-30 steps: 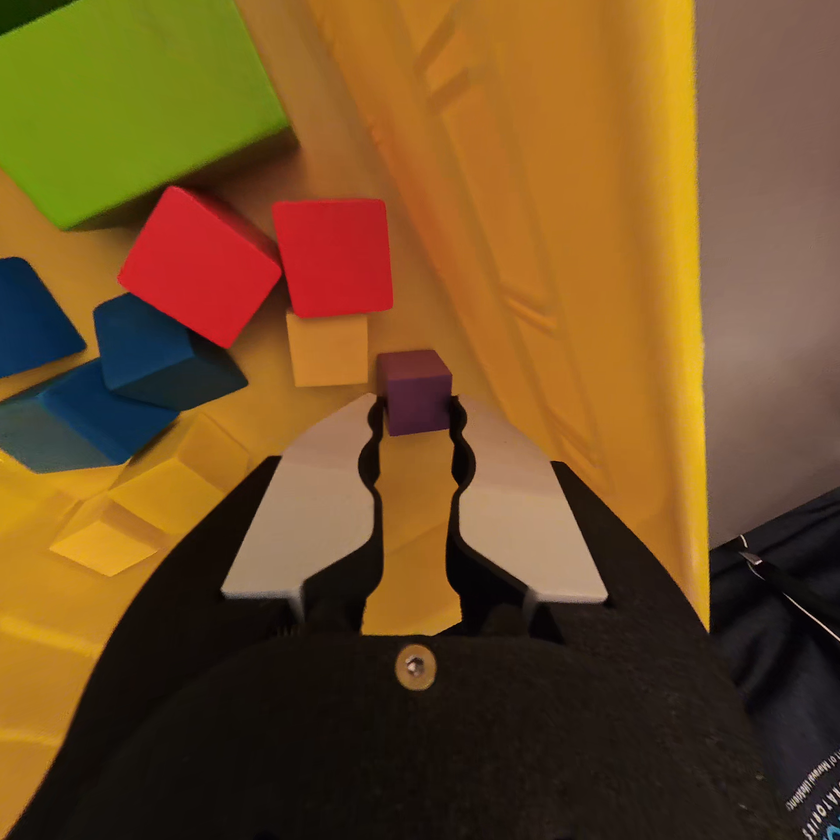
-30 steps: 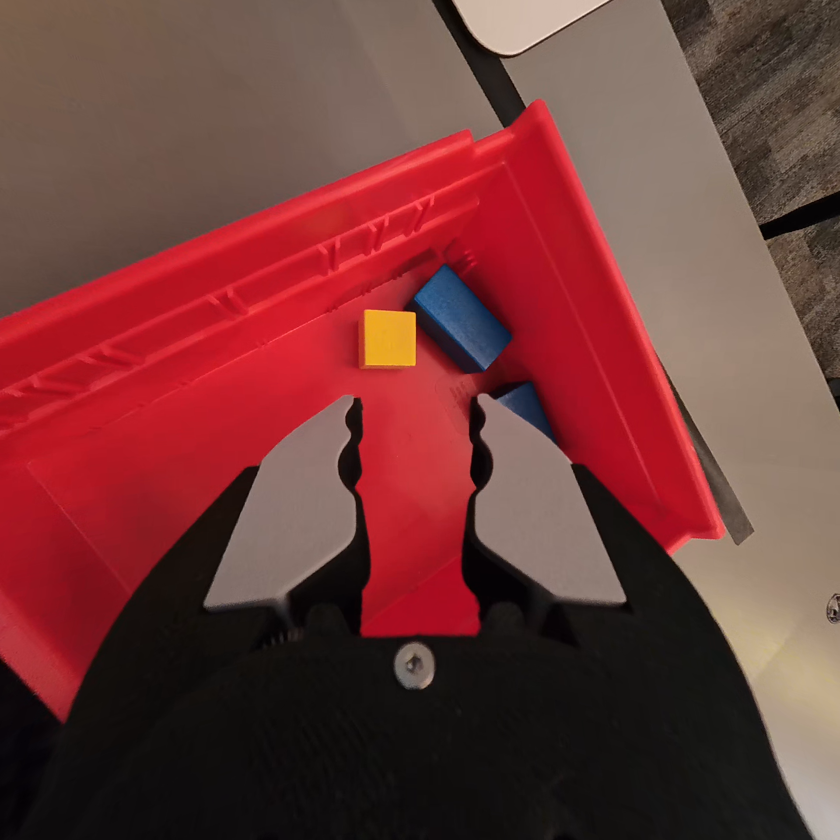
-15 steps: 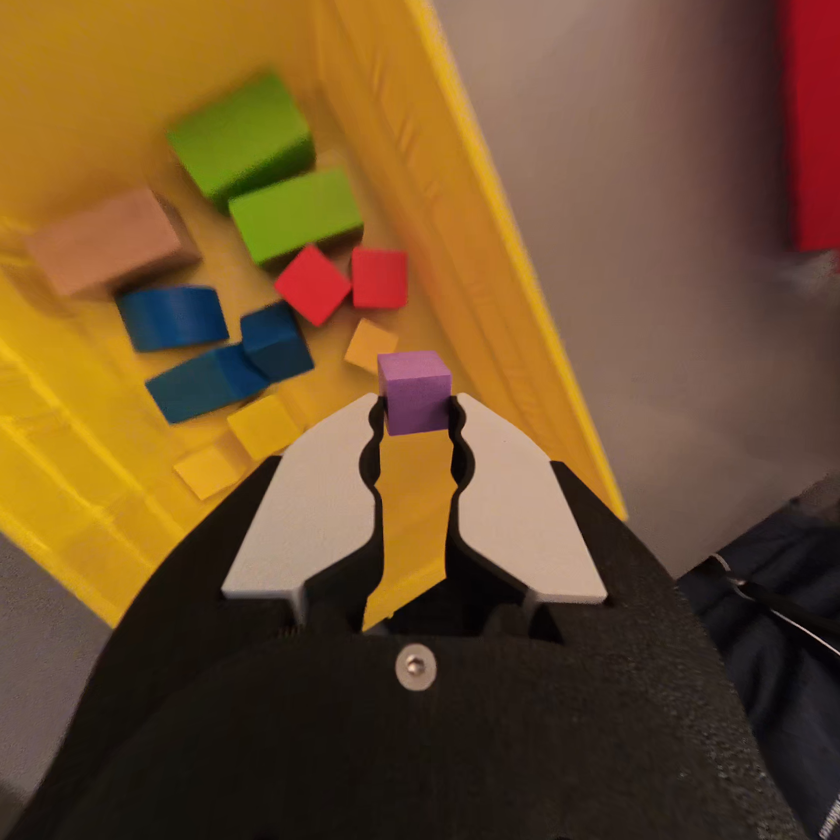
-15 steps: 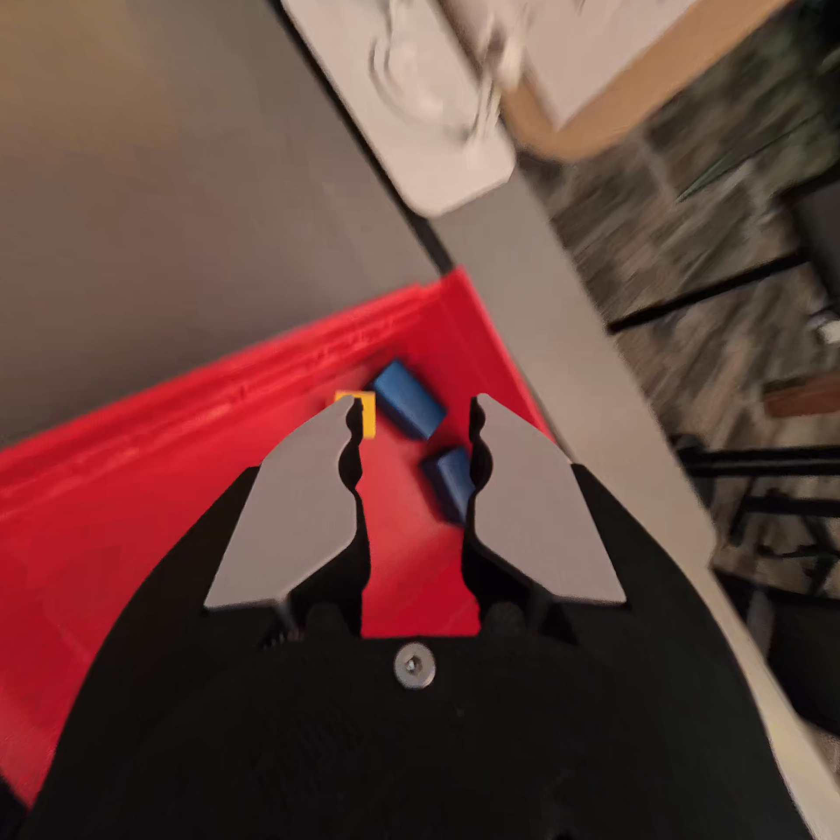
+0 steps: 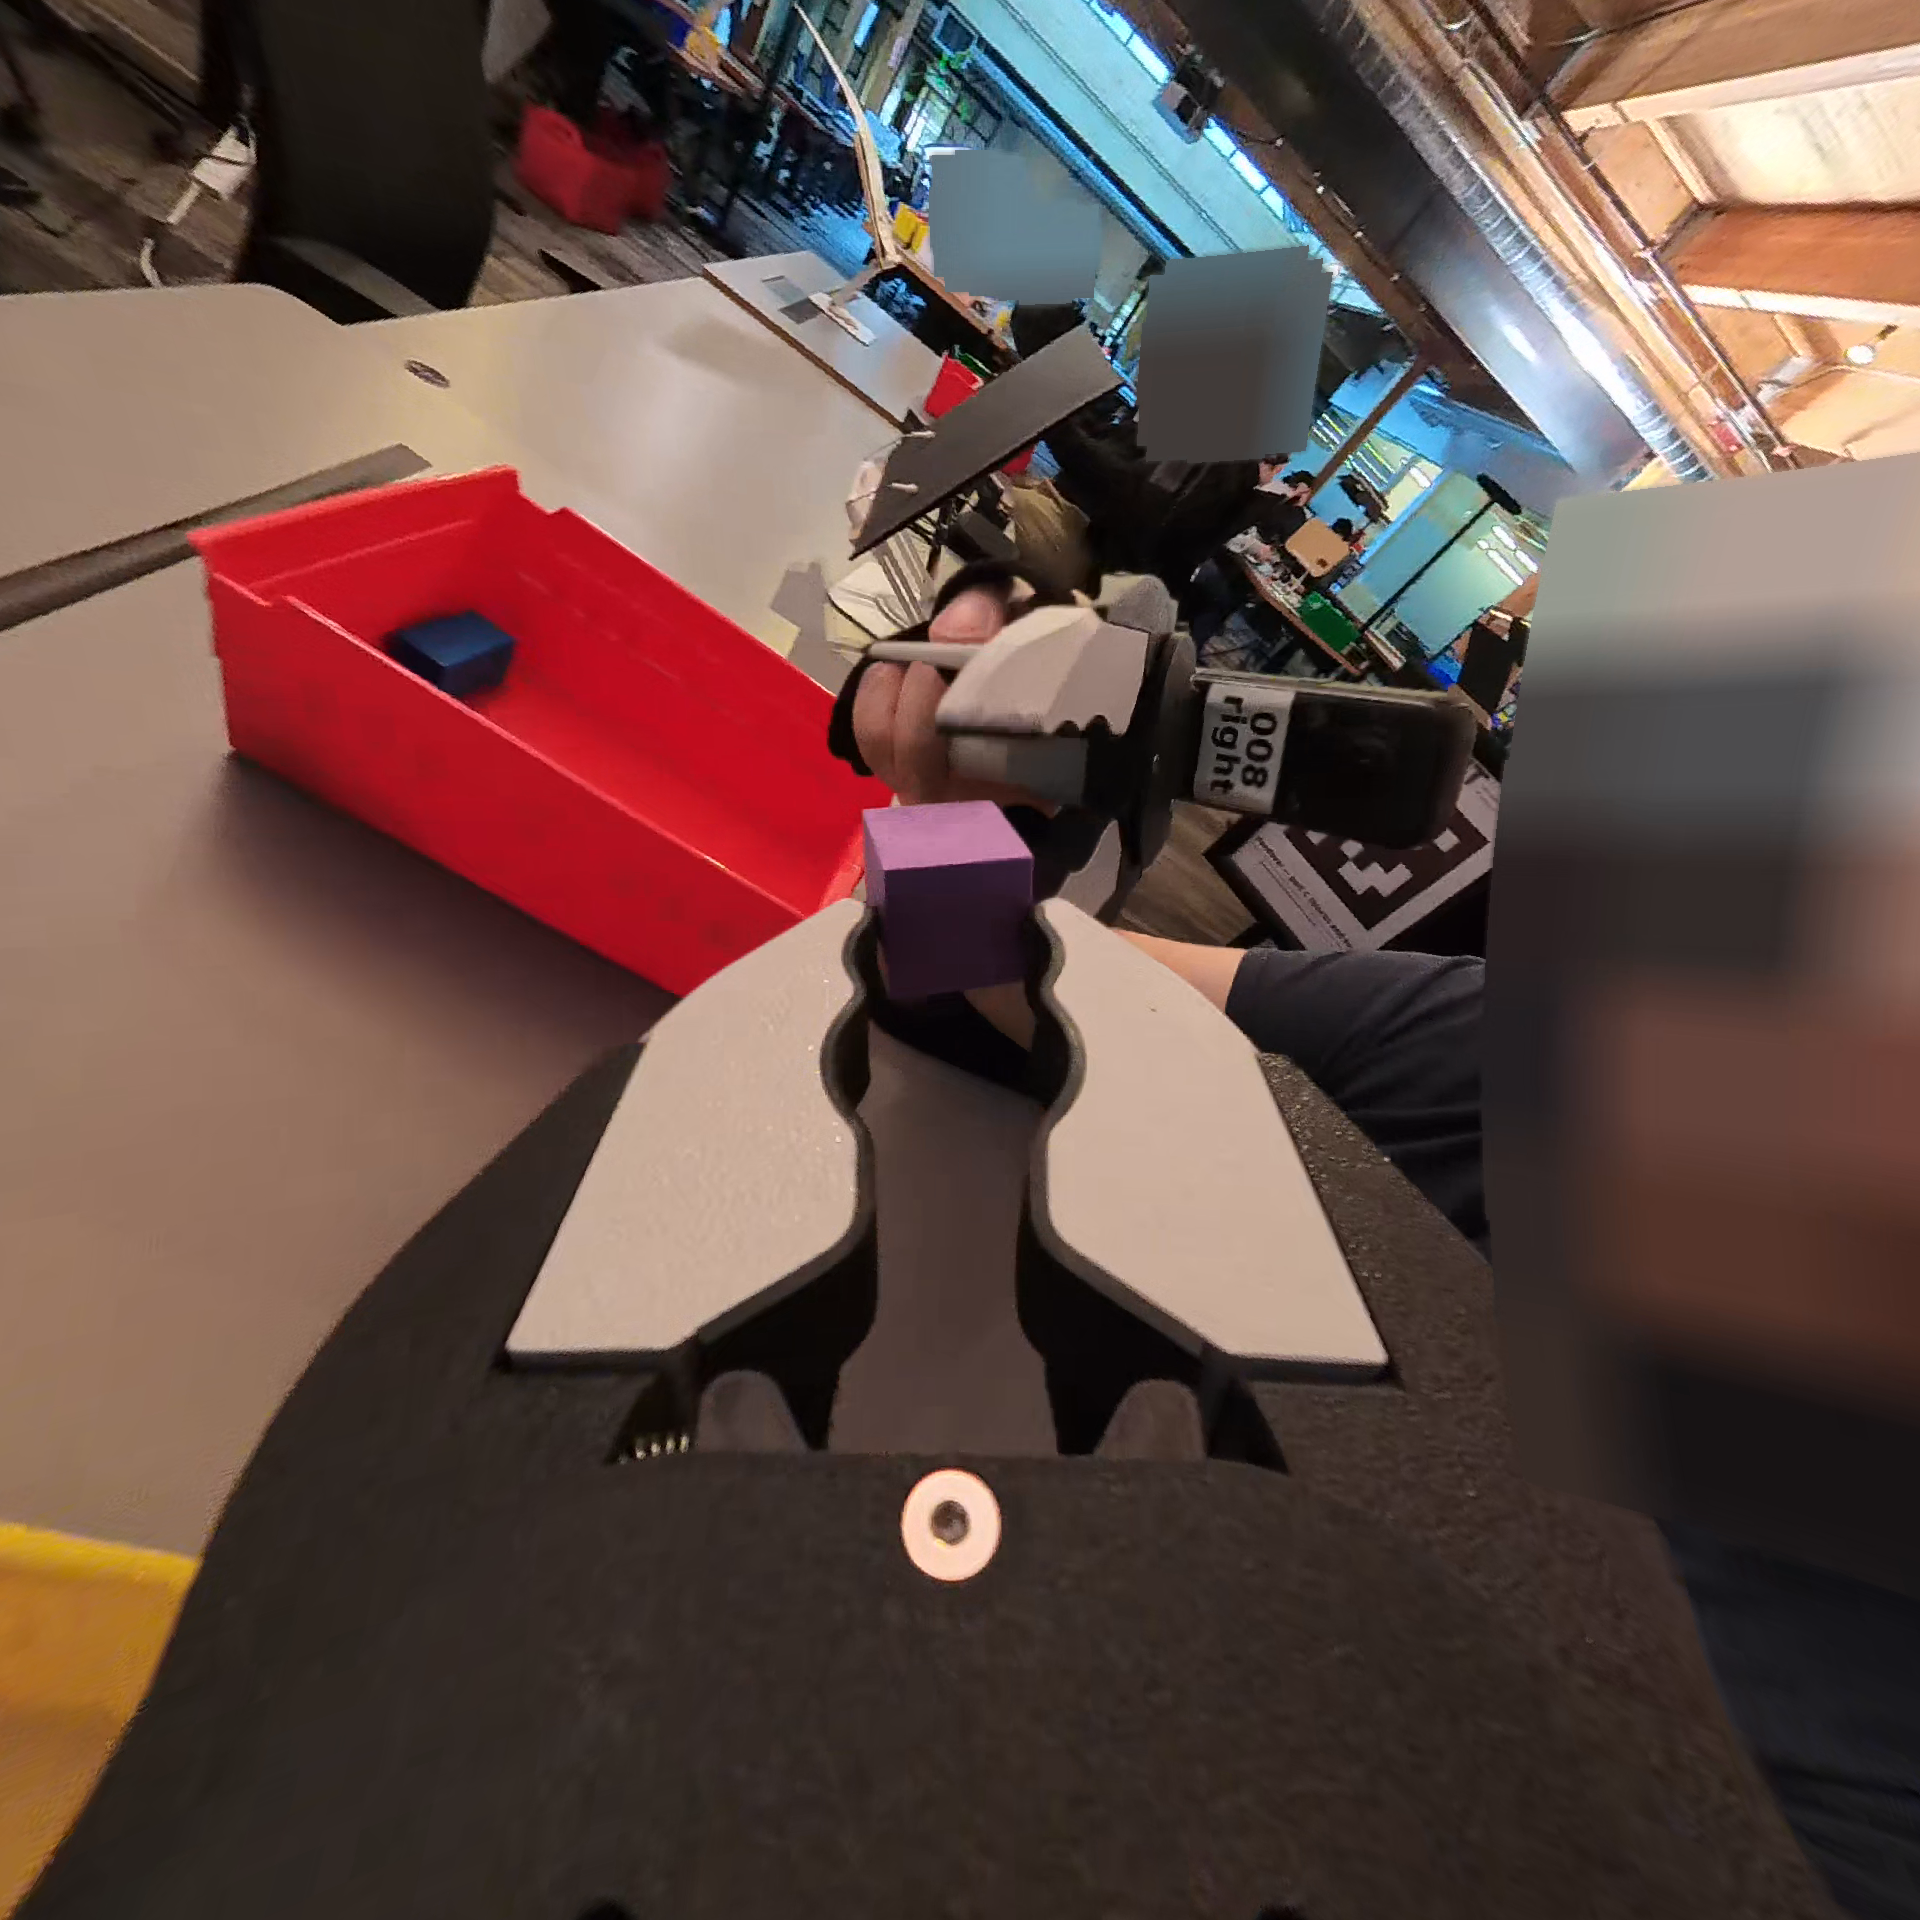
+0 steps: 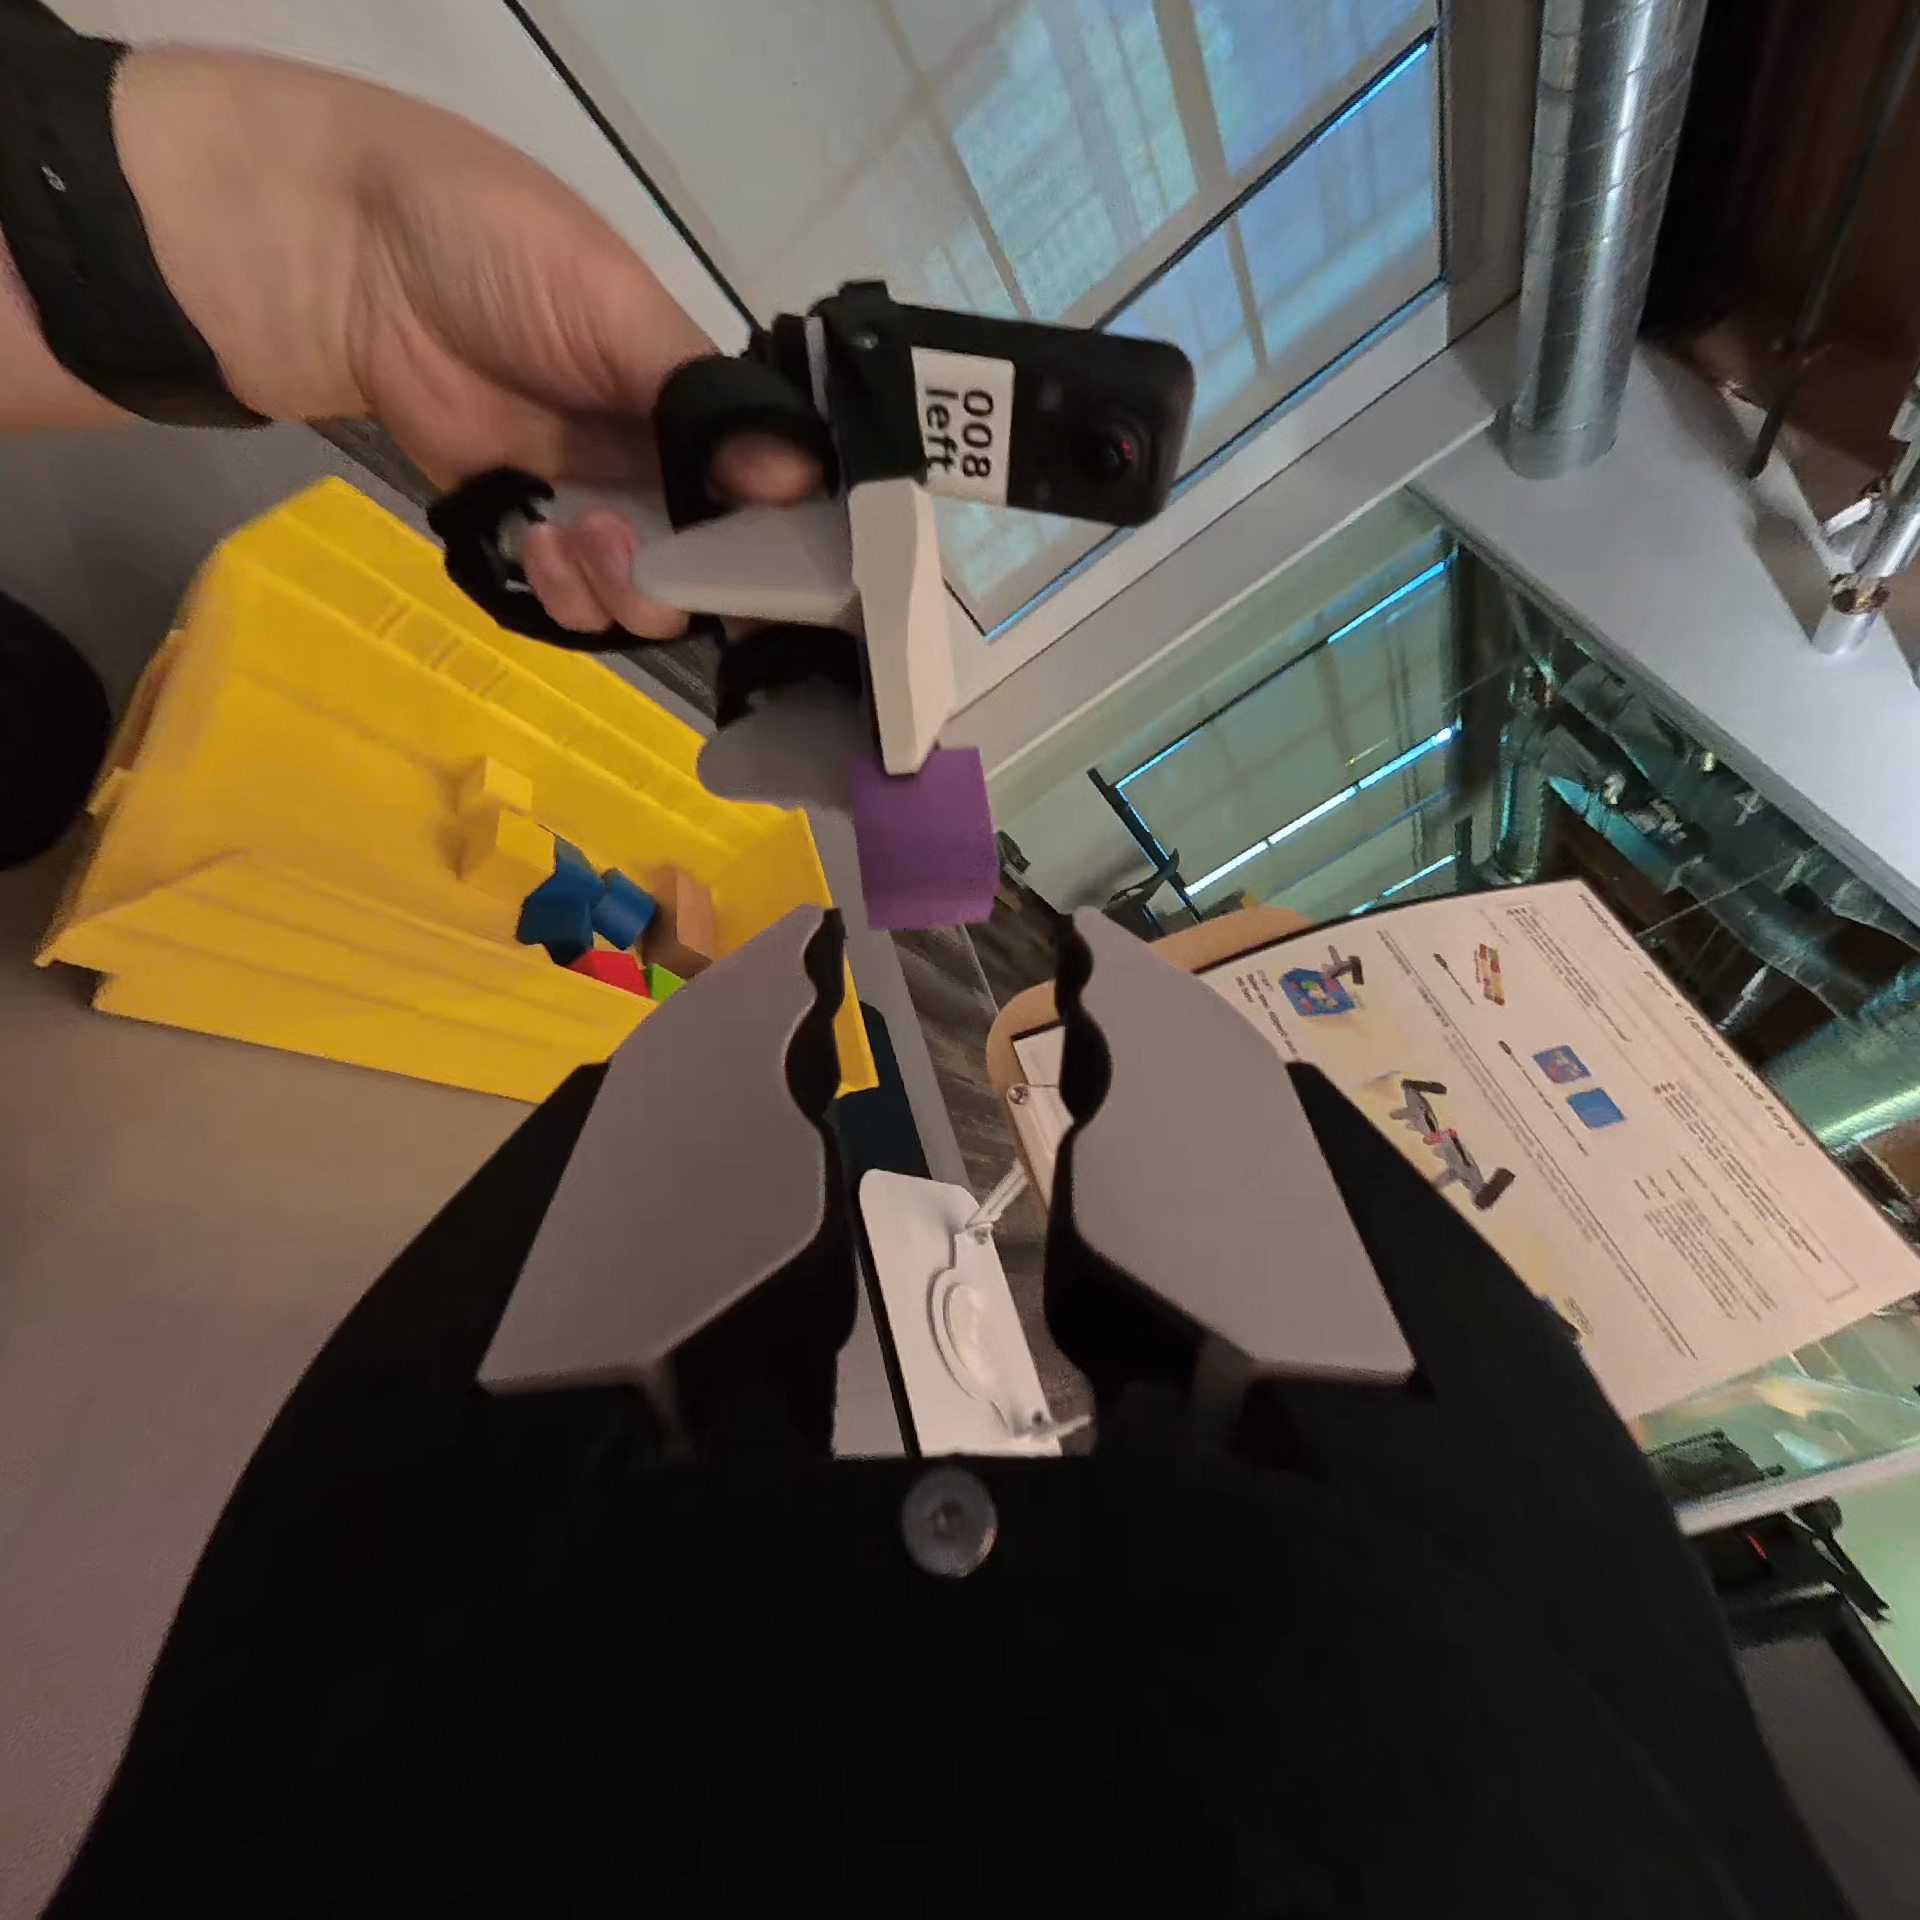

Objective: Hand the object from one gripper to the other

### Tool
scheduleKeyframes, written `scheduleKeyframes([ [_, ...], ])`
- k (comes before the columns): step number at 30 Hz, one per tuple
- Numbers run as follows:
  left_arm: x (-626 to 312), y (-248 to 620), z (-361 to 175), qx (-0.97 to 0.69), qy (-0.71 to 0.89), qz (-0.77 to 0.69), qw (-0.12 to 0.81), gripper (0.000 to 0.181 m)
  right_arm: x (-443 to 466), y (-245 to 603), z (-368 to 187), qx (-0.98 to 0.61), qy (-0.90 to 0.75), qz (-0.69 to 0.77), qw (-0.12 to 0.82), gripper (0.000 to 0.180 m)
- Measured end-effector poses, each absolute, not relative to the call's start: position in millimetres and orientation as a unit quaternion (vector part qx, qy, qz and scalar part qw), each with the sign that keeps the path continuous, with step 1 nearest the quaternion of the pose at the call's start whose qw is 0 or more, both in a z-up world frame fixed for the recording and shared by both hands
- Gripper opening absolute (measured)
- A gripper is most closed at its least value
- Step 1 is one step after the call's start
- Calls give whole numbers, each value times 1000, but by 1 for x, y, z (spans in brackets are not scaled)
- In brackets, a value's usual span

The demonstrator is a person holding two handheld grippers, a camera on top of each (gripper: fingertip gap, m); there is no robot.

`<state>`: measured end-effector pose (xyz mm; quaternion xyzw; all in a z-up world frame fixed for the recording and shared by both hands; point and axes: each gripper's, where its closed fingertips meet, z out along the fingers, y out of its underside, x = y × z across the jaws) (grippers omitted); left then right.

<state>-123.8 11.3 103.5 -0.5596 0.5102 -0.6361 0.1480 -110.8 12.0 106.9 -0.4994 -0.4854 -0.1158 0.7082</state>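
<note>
My left gripper (image 5: 948,925) is shut on a small purple cube (image 5: 948,899) and holds it in the air above the grey table. In the right wrist view the same cube (image 6: 923,842) hangs from the left gripper's fingertips (image 6: 906,727), just in front of my right gripper (image 6: 948,935). The right gripper is open and empty, its tips a little short of the cube. In the left wrist view the right gripper (image 5: 961,727) shows side-on just above and behind the cube, held by a hand.
A red bin (image 5: 312,717) holding a blue block (image 5: 454,649) stands on the grey table to the left. A yellow bin (image 6: 343,727) with several coloured blocks is lower left in the right wrist view. A printed sheet (image 6: 1558,1122) lies to the right.
My left gripper lifted the purple cube out of the yellow bin and swung toward the right gripper. The right gripper rose from the red bin and turned to face the cube.
</note>
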Motion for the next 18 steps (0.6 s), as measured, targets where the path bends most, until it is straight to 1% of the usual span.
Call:
scheduleKeyframes([
  [3,-119,2,101,-554,523,-633,137,26,-116,9,106,-493,-492,-109,709,34],
  [4,-118,0,103,-547,525,-637,136,26,-116,8,105,-490,-495,-110,709,28],
  [10,-117,-5,110,-523,521,-663,126,27,-112,3,109,-498,-501,-99,701,27],
  [12,-119,-1,115,-519,517,-667,139,27,-98,3,114,-516,-496,-107,690,27],
  [14,-124,12,115,-531,516,-649,177,28,-64,8,111,-570,-484,-124,652,27],
  [15,-127,21,116,-541,516,-631,206,28,-37,13,103,-618,-470,-130,616,27],
  [18,-140,41,127,-542,517,-587,307,28,61,17,54,-774,-390,-131,482,27],
])
